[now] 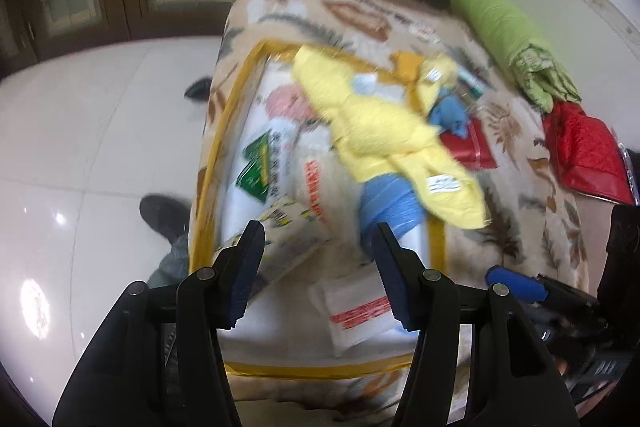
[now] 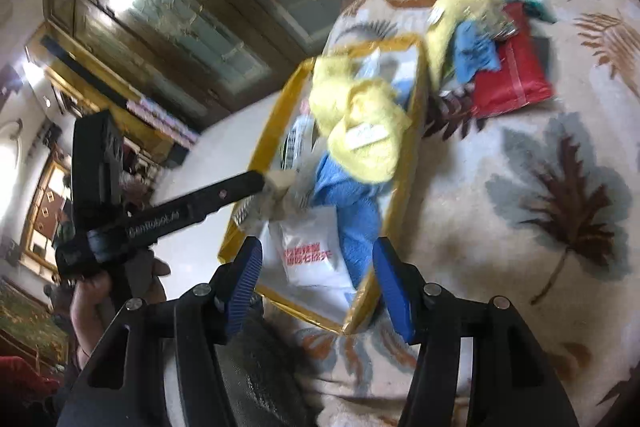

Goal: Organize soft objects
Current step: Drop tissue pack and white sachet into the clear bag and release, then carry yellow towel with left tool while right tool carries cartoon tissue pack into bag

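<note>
A clear storage bag with yellow trim (image 1: 208,163) (image 2: 276,123) lies open on a leaf-patterned blanket (image 1: 520,131) (image 2: 520,187). Inside lie white packets (image 1: 352,311) (image 2: 308,247), a yellow cloth (image 1: 380,131) (image 2: 360,123) and a blue cloth (image 1: 388,207) (image 2: 356,219). My left gripper (image 1: 320,255) is open just above the bag's near end; in the right wrist view it (image 2: 276,187) reaches into the bag from the left. My right gripper (image 2: 316,267) is open and empty over the bag's near corner. Another yellow cloth (image 2: 448,23) and a small blue cloth (image 1: 448,115) (image 2: 476,51) lie beside the bag.
A red packet (image 1: 468,143) (image 2: 512,75), a rolled green cloth (image 1: 508,39) and a red quilted bag (image 1: 588,155) lie on the blanket to the right. White tiled floor (image 1: 100,131) and my shoes (image 1: 164,215) are on the left. Wooden cabinets (image 2: 160,27) stand behind.
</note>
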Action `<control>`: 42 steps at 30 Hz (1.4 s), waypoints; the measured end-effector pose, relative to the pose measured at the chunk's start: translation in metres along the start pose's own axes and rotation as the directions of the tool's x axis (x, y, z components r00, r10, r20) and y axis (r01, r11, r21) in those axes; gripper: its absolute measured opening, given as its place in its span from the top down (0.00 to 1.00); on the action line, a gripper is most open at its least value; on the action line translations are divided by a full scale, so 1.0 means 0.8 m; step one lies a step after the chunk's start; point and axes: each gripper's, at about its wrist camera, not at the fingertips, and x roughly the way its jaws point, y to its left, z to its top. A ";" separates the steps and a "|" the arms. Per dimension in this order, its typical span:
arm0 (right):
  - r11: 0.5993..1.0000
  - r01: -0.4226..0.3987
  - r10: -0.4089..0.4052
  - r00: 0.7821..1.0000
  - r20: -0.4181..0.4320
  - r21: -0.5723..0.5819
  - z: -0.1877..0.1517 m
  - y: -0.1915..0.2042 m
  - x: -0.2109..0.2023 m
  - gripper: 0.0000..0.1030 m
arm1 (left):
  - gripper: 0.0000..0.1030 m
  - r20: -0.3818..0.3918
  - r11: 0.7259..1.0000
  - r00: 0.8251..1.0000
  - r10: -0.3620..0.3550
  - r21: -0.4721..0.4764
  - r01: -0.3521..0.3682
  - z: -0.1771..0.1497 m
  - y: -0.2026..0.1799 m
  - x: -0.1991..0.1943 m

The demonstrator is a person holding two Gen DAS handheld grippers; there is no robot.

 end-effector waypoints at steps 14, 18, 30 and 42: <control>0.973 0.092 -0.129 0.978 0.166 0.213 0.067 -0.119 -0.077 0.44 | 0.46 0.021 0.974 0.981 -0.195 0.123 0.191 0.128 -0.121 0.057; 0.968 0.118 -0.162 0.969 0.189 0.222 0.085 -0.137 -0.080 0.24 | 0.46 -0.055 0.964 0.974 -0.221 0.139 0.227 0.184 -0.147 0.119; 0.964 0.149 -0.185 0.971 0.149 0.222 0.125 -0.173 -0.053 0.23 | 0.47 -0.194 0.953 0.962 -0.193 0.194 0.231 0.247 -0.196 0.242; 0.957 0.168 -0.206 0.967 0.148 0.238 0.183 -0.198 -0.036 0.23 | 0.63 0.015 0.956 0.959 -0.284 0.077 0.282 0.214 -0.155 0.174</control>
